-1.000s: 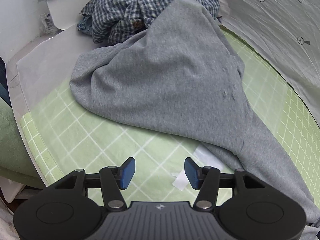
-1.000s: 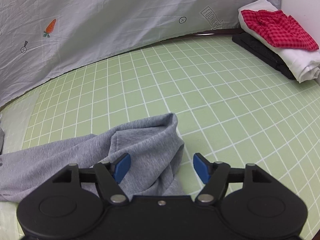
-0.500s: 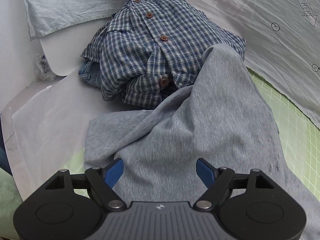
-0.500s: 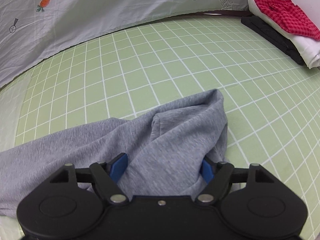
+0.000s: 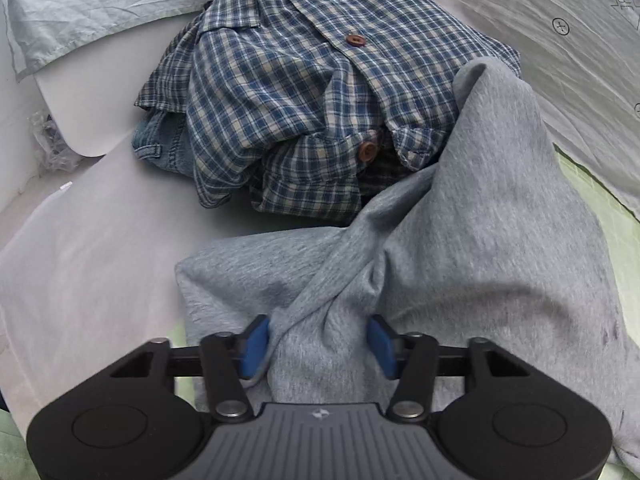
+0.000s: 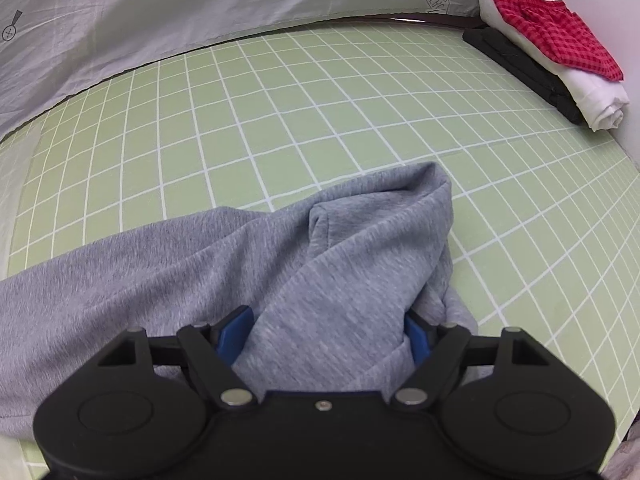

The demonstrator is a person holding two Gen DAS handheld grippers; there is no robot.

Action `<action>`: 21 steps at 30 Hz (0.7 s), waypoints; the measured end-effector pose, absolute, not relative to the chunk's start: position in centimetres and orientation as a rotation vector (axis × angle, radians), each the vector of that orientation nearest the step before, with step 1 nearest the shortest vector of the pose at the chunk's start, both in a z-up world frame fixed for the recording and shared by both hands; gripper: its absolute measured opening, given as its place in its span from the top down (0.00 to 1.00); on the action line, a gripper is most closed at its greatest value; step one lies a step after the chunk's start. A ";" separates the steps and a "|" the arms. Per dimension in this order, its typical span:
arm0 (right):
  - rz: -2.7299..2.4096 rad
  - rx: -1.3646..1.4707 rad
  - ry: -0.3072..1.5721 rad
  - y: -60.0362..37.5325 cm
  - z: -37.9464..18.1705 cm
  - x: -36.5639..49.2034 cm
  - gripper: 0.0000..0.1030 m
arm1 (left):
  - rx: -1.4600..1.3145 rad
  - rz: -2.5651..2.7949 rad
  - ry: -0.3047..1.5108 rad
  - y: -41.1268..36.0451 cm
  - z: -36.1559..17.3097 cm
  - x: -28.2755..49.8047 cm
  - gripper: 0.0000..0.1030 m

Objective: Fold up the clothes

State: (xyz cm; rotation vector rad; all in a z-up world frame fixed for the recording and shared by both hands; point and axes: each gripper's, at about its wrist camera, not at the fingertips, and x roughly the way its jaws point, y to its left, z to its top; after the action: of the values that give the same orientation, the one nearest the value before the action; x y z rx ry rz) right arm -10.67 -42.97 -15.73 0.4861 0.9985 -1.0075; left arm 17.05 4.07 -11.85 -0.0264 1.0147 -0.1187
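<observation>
Grey garment (image 5: 472,248) sprawled unfolded across the green gridded bench (image 6: 320,92), one end riding up against a rumpled plaid shirt (image 5: 304,92) on a pile with denim under it, the other end bunched in a peak at the right. Left tongs (image 5: 318,340) partly spread, blue pads (image 5: 256,340) flanking a twisted ridge of grey cloth without clearly pinching it; right tongs (image 6: 324,338) likewise spread around a thick hump, pads mostly buried, so grip cannot be confirmed. Risks, judged from this: closing on a bunched ridge likely to catch several layers at once, leaving a lopsided, creased fold; a pull from the left could drag the plaid shirt along, since the grey cloth overlaps it; a shallow bite on soft knit liable to slip out mid-lift. Folded stack (image 6: 560,40) at the far corner well apart, out of harm
</observation>
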 end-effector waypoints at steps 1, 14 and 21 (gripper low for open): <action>-1.009 0.483 1.001 -42.8 -15.7 -10.6 0.24 | -0.033 -0.132 1.009 4.0 -11.8 17.1 0.89; -1.019 0.527 0.944 -43.8 -15.4 -12.6 0.24 | -0.075 -0.385 0.798 -3.2 -3.5 12.5 0.96; -1.007 0.546 0.894 -46.2 -14.6 -15.9 0.24 | -0.053 -0.620 0.778 -13.5 -1.7 7.9 0.96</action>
State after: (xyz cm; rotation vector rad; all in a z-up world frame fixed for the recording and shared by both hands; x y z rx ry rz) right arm -15.90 -46.22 -14.60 0.5457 0.8940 -1.0071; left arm 7.92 -13.48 -1.70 -0.0534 0.7782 -0.6205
